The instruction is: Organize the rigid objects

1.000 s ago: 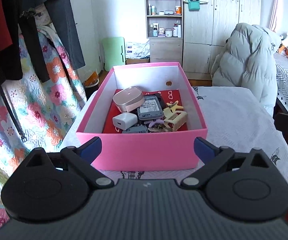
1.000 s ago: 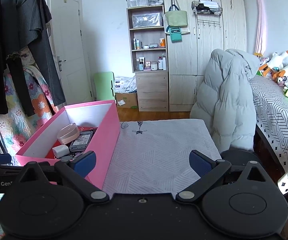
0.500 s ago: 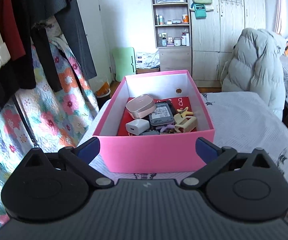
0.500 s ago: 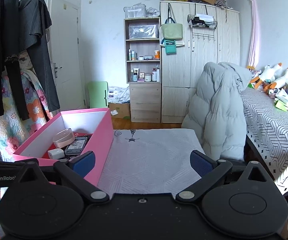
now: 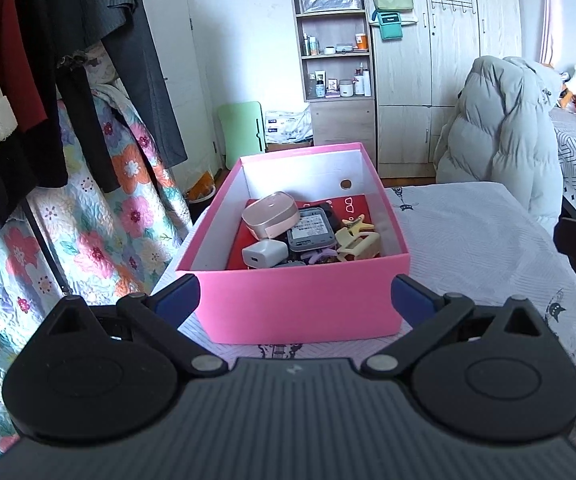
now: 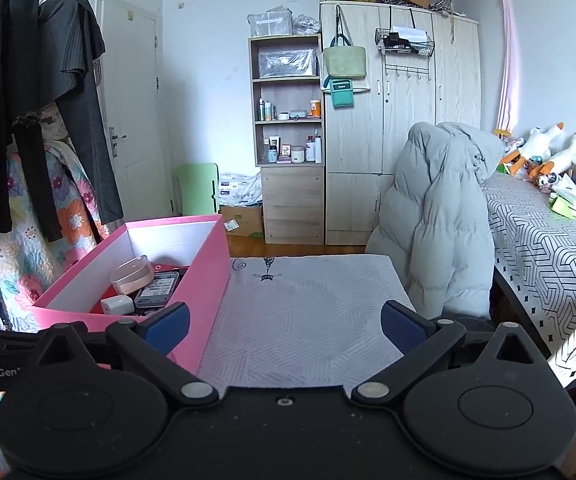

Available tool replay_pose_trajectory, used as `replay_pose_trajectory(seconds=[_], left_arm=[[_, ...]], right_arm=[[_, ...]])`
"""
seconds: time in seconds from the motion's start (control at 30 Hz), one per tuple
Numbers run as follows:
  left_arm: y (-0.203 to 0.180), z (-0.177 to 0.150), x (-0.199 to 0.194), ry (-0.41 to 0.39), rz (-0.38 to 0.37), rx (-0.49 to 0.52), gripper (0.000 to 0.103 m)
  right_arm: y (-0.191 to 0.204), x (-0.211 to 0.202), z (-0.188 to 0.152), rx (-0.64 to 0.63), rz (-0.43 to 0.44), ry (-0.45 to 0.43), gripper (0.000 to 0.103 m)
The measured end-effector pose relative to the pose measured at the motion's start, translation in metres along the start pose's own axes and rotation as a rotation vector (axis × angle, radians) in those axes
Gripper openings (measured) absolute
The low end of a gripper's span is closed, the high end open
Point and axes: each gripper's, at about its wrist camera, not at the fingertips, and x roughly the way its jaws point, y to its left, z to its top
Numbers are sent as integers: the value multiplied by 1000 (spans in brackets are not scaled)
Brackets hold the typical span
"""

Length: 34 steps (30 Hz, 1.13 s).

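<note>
In the left wrist view, the left gripper (image 5: 295,298) fills the bottom of the frame with its 2 blue-tipped fingers (image 5: 176,298) spread wide and holding nothing. At the centre of the frame, just beyond the tips, sits the pink box (image 5: 300,308) on a table covered with a pale patterned cloth (image 5: 476,240). Inside the box lie the sorted items: a rounded pink case (image 5: 271,215) toward the back left, a grey device with a label (image 5: 311,233) beside it, a white charger plug (image 5: 263,253) near the front left, and a cream hair claw clip (image 5: 358,242) at the right. A grey puffer jacket (image 5: 500,136) hangs at the right of the frame, and dark clothes (image 5: 68,60) hang at the upper left. In the right wrist view, the right gripper (image 6: 286,322) occupies the bottom of the frame, its 2 fingers (image 6: 402,326) likewise wide apart and empty, spanning bare cloth. The pink box (image 6: 208,280) stands at the lower left of this frame, its near corner just behind the left fingertip, with the pink case (image 6: 132,274) and the charger plug (image 6: 117,304) visible inside. A wooden wardrobe (image 6: 400,132) stands at the upper centre.
</note>
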Motion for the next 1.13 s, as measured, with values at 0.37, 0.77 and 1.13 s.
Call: replay_pose_trajectory(seconds=[0.37,0.77,1.13], left_arm=[[2,-1,-2,-20,-1,-29,103],[10,-2,0,6,3,-76,103],[9,-1,-1,0,-9,-70,103]], right_arm=[[3,3,-2,1,4,18,103],[2,3,-2,5,2,26,103],[2,3,-2,4,2,28,103]])
